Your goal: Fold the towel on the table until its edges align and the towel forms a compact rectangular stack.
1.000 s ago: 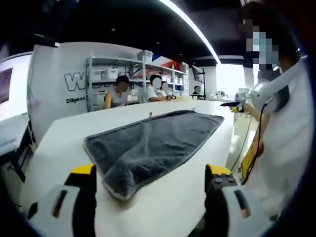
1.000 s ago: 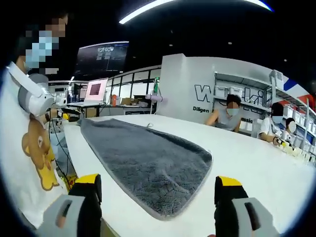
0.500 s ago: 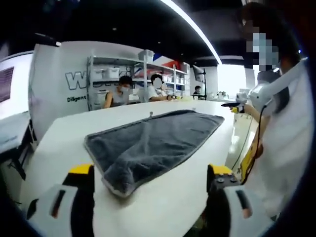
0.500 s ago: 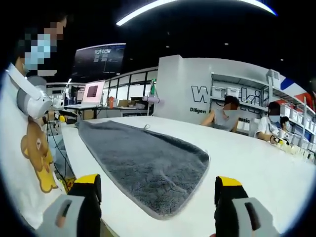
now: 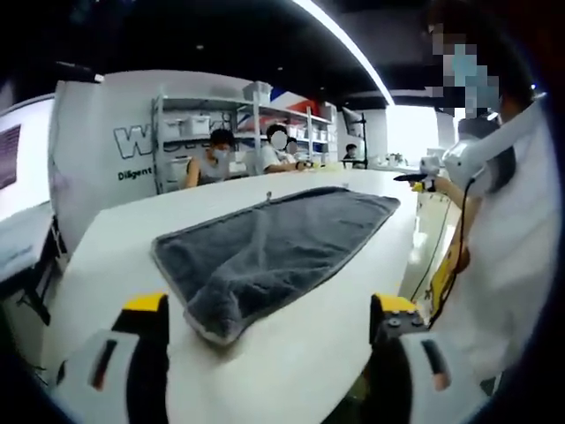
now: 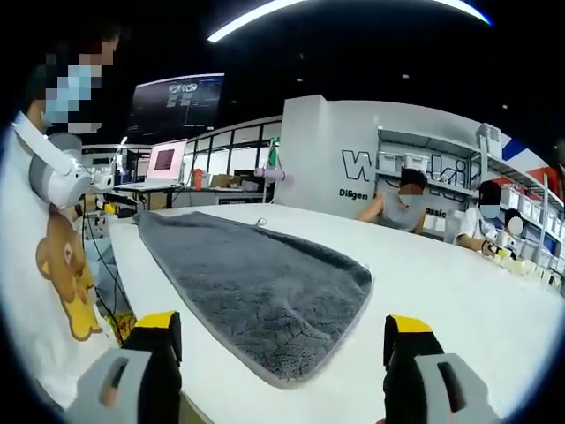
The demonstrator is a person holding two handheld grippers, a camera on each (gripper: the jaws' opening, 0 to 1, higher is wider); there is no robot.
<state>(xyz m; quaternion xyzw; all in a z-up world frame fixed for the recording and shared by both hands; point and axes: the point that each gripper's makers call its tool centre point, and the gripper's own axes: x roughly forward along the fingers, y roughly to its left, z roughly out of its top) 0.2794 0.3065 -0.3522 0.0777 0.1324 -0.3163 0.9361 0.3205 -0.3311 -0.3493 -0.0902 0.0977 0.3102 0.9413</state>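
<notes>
— How's the towel [image 5: 265, 252]?
— Grey, spread long on the white table [image 5: 115, 247], its near corner rumpled.
— And my grippers?
— Left gripper [image 5: 269, 331] and right gripper [image 6: 282, 340] hover above the table's edge, jaws apart, empty.

Left gripper [image 5: 269, 322] jaws spread wide, holding nothing; right gripper [image 6: 281, 340] likewise (both level, side by side).

Nothing on the table [image 5: 106, 256] has moved; both views have merely shifted slightly.
</notes>
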